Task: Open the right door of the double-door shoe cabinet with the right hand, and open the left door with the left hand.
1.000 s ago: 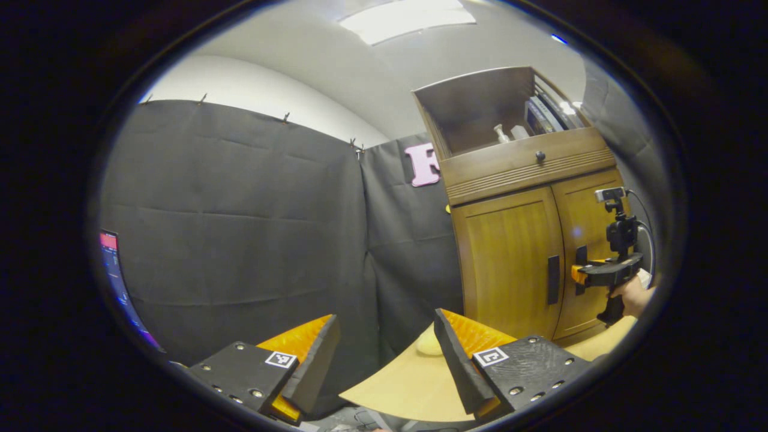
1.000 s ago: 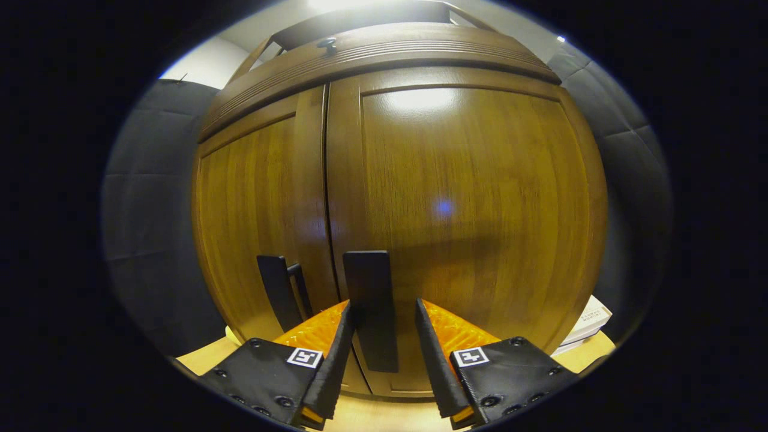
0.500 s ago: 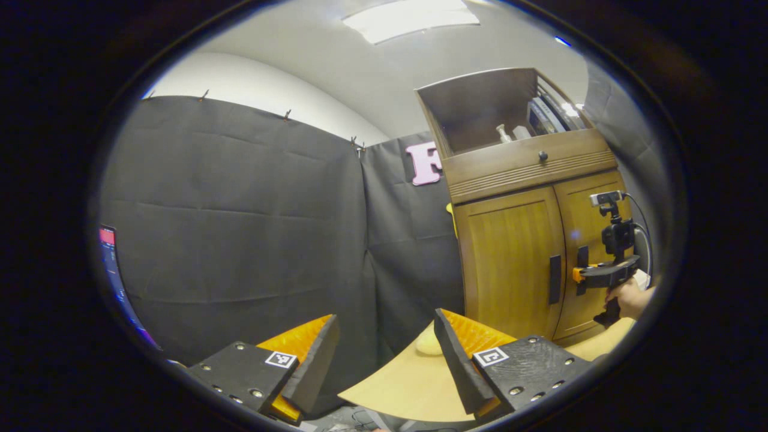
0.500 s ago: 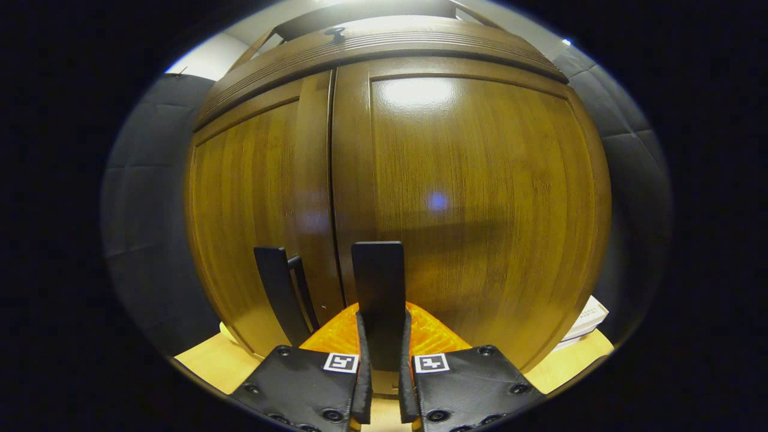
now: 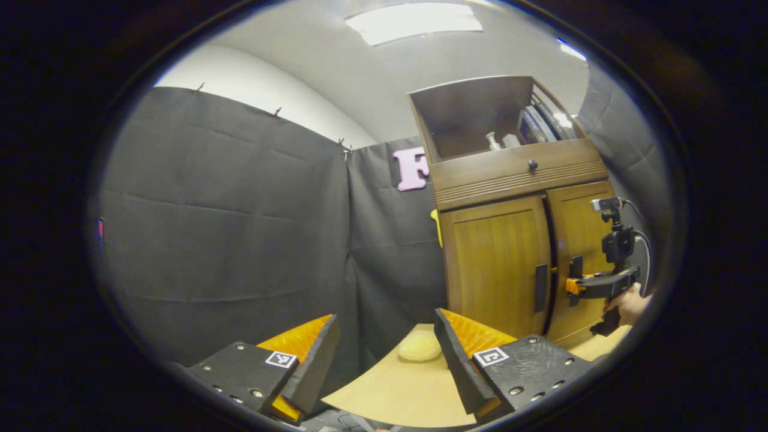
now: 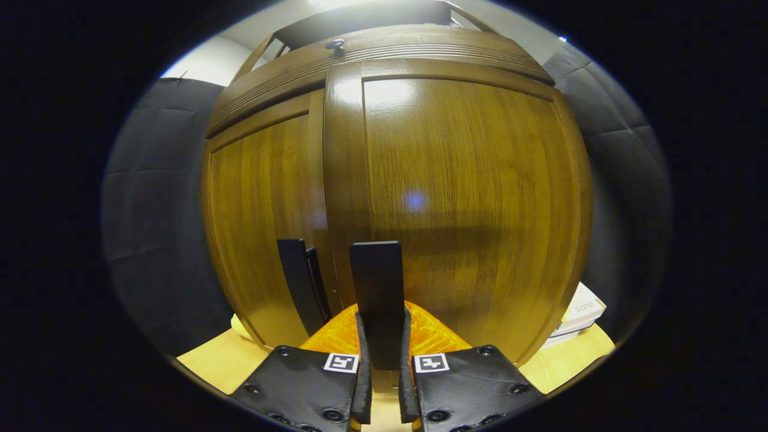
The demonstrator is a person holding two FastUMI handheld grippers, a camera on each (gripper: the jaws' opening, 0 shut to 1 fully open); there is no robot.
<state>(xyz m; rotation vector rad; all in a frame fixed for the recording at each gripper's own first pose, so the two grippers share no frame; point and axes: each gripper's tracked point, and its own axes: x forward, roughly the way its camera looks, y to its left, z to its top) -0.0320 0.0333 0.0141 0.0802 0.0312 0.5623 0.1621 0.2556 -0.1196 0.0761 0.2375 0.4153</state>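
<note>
We had the right gripper point(image 6: 382, 354) clamped on the right door handle point(image 6: 377, 294), a dark vertical bar; both fingers pressed its lower part from either side in the right gripper view. In the left gripper view we saw that same gripper point(image 5: 571, 287) farther off at the handle point(image 5: 576, 267), with a hand point(image 5: 627, 305) behind it on the grip.

The right door point(image 6: 468, 210) stood slightly ajar: its inner edge sat proud of the left door point(image 6: 264, 216), and in the left gripper view a dark gap ran between the two doors. The left door point(image 5: 495, 264) looked flush and closed. Its handle point(image 6: 298, 282) was just beside the clamped one, untouched.

Our left gripper point(image 5: 384, 360) was well away from the shoe cabinet point(image 5: 510, 174), with its fingers spread wide and nothing between them. Ahead of it we saw the table point(image 5: 390, 390) edge, a pale rounded object point(image 5: 420, 346) lying on the table near the cabinet base, and black cloth point(image 5: 222, 222) behind.

The cabinet stood on the table against the cloth. Above the doors it had a ribbed strip with a small knob point(image 5: 532, 163), and over that an open shelf point(image 5: 480, 117) held a few items, too small for us to identify. A white box point(image 6: 579, 312) lay right of the cabinet base.
</note>
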